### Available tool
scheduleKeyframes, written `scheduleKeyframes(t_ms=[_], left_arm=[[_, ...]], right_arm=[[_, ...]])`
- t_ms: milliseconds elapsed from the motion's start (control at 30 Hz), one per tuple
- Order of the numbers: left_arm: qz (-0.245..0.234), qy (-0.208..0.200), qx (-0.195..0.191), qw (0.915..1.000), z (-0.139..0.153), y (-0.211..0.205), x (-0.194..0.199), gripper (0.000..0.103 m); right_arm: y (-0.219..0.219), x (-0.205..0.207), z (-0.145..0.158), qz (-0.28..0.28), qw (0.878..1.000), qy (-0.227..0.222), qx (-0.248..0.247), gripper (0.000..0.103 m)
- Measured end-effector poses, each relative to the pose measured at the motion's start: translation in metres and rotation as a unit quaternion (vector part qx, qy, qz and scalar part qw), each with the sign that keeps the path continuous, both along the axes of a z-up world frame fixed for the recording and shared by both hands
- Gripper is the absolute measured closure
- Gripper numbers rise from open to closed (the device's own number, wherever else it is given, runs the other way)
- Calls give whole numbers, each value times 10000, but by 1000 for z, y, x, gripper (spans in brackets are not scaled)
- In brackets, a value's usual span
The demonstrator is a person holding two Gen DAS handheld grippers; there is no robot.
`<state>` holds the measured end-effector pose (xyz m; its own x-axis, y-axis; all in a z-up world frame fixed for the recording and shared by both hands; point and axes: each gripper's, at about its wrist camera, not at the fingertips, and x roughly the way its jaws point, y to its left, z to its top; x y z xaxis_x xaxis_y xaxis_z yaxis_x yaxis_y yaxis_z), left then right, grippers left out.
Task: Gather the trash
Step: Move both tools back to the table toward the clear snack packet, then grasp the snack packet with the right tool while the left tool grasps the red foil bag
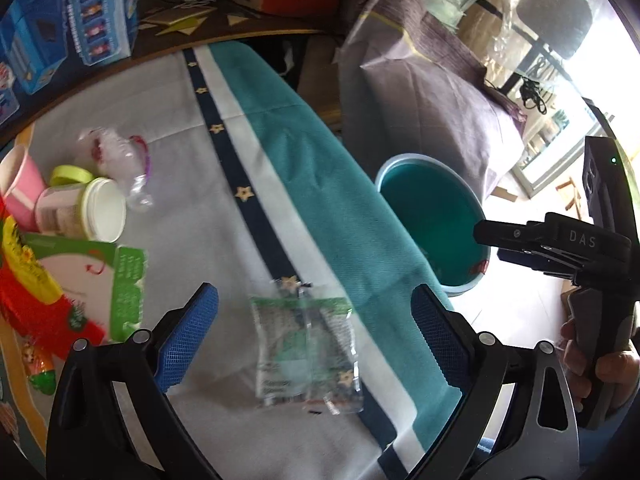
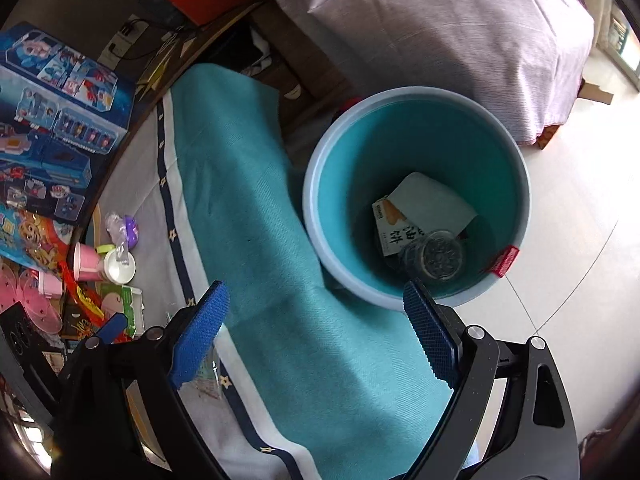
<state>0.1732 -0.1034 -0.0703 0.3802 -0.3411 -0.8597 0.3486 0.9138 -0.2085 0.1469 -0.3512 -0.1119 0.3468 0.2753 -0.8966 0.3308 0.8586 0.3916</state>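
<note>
Left-to-right, L wrist view: pink cup [image 1: 20, 188], white tub [image 1: 86, 210] on its side, crumpled clear wrap [image 1: 120, 160], green-red carton [image 1: 60, 280], all on grey cloth.
L gripper [image 1: 316, 340]: released, jaws wide; clear wrapper [image 1: 306, 350] lies flat beneath, untouched.
R gripper [image 2: 316, 336]: released, nothing between jaws, over teal cloth edge.
Only R wrist view shows: bin [image 2: 416, 100] contents, white paper, printed packet, clear cup.
Open room: bare floor right of bin.
</note>
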Motion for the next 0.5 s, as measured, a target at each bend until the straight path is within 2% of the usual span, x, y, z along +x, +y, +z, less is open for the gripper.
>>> scheduleKeyframes(t_ms=[200, 500], left_arm=[[610, -33, -138, 9980, 4, 74, -13, 5], [1454, -27, -507, 9881, 1, 169, -32, 4]], right_arm=[[66, 4, -7, 588, 9979, 276, 32, 18], [153, 8, -24, 1252, 9902, 605, -158, 18]])
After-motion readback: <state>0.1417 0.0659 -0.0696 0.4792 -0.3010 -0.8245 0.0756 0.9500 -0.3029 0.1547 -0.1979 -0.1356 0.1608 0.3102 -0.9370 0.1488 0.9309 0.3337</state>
